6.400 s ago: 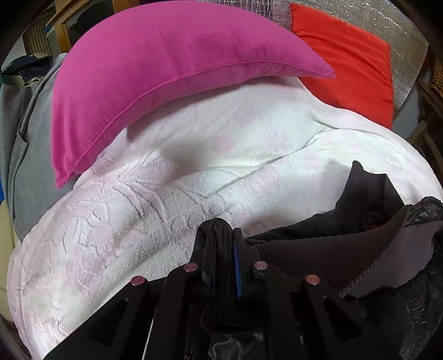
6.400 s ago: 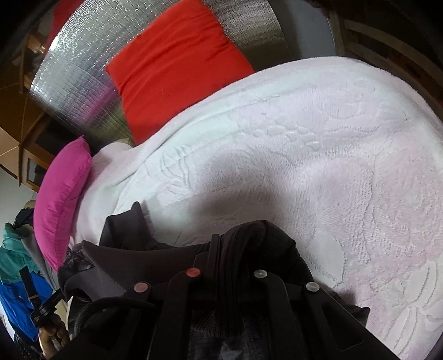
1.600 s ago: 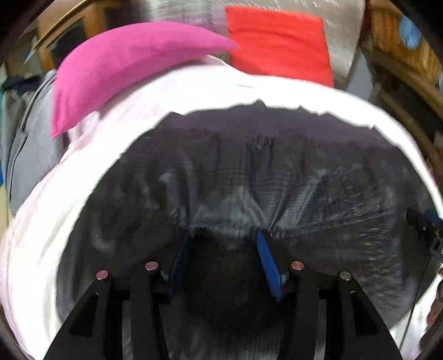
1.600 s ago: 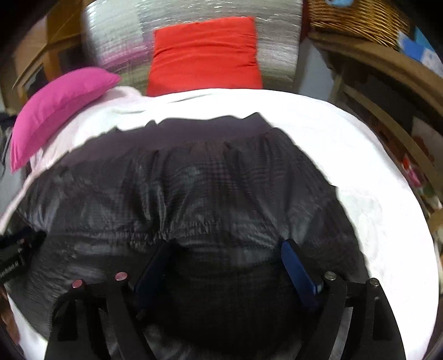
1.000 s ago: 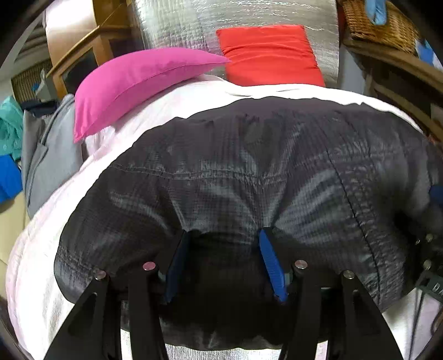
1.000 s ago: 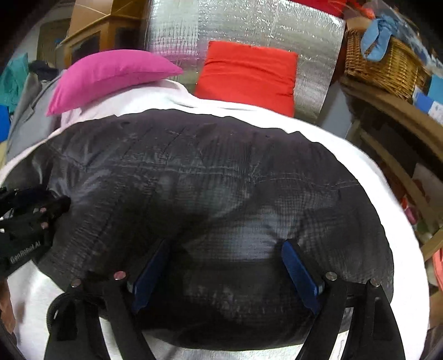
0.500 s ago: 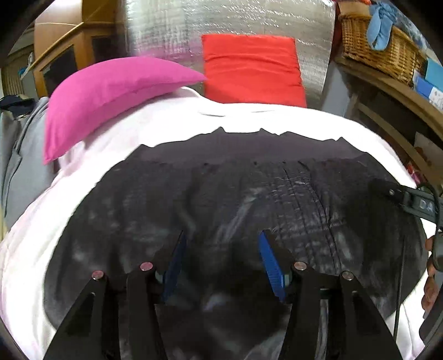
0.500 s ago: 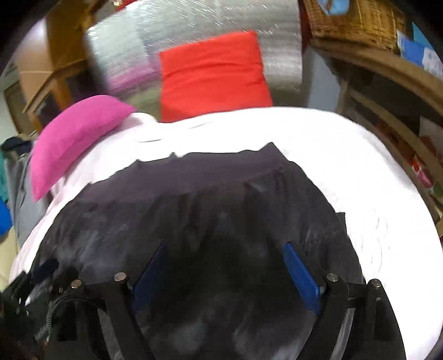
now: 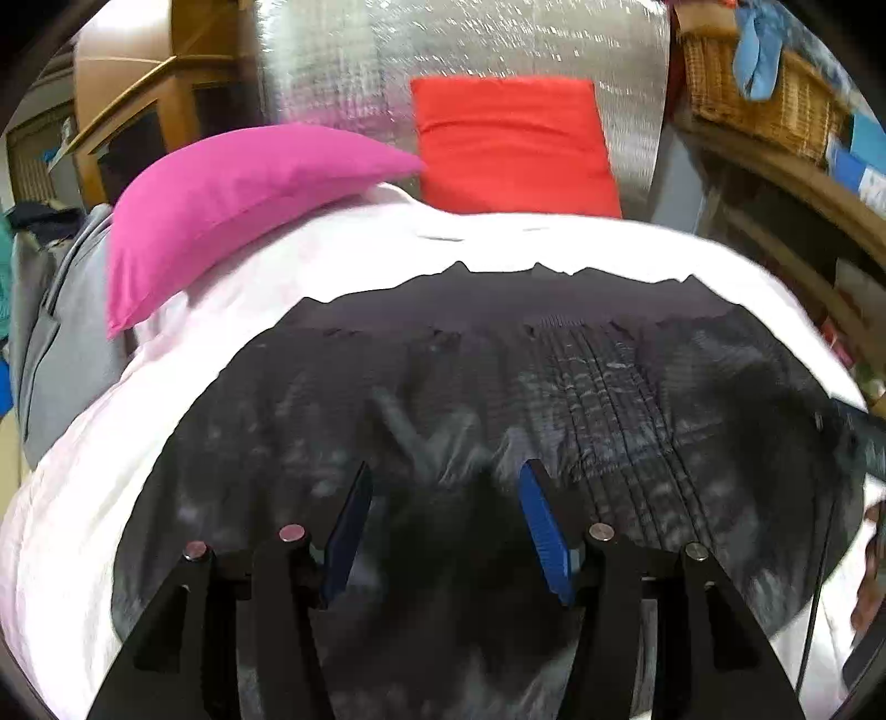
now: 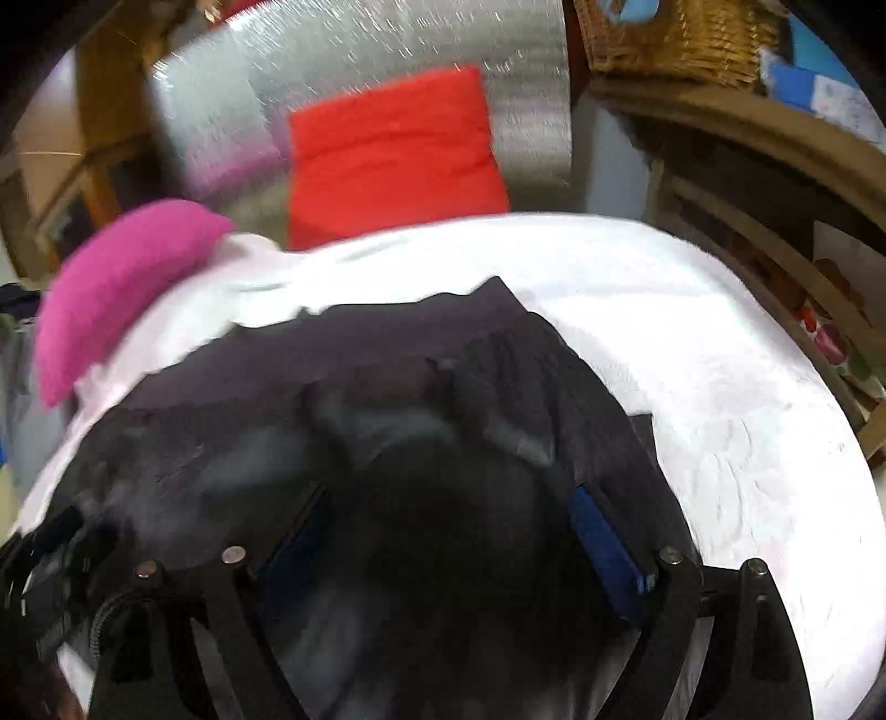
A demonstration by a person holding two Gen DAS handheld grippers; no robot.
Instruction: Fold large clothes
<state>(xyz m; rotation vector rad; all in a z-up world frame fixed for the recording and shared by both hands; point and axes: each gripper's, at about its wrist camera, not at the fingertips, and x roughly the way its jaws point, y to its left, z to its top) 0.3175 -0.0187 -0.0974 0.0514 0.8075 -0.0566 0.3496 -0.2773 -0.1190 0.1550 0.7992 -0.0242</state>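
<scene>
jacket (image 9: 498,399), dark and quilted, now lies spread flat on the white bed (image 9: 83,498) just below the pink pillow (image 9: 232,194) after being bunched up, both left gripper (image 9: 443,520) and right gripper (image 10: 443,531) fingers released, so folding can start.

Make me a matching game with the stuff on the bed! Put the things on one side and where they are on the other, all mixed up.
Things:
1. pink pillow
2. red cushion
3. dark jacket
4. wicker basket

Places:
A. spread flat on the white bedspread
B. on the wooden shelf at right
C. upright against the silver panel
D. at the bed's left edge

Pairs: 1-D, 2-C, 3-A, 4-B
</scene>
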